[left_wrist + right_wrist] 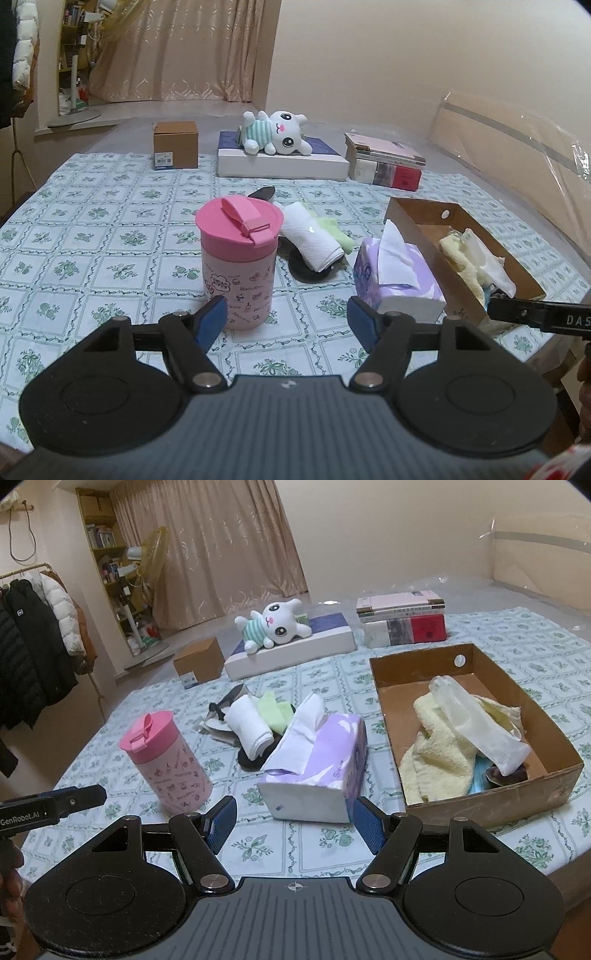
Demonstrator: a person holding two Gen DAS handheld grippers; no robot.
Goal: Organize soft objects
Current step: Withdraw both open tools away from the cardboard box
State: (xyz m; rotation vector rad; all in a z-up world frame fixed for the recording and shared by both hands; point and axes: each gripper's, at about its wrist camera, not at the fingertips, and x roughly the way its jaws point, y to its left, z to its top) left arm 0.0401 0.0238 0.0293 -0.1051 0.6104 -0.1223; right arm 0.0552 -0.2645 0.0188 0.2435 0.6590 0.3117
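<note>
A brown cardboard tray (491,808) at the right holds a yellow towel (432,749), a white cloth (491,738) and other soft bits; the left wrist view shows the same tray (410,218). In the table's middle lies a pile: a rolled white towel (251,727) (314,236), a light green cloth (273,709) (332,229) and dark pieces (310,275) beneath. A white plush bunny (273,626) (277,133) lies on a flat white box. My left gripper (287,321) stands open near the pink cup, holding nothing. My right gripper (295,821) stands open just before the tissue pack, also holding nothing.
A pink lidded cup (238,258) (166,760) and a purple tissue pack (397,284) (317,768) stand close in front. At the back sit a small brown box (175,145), the flat white box (284,164) and stacked books (386,162). Coats (33,646) hang at left.
</note>
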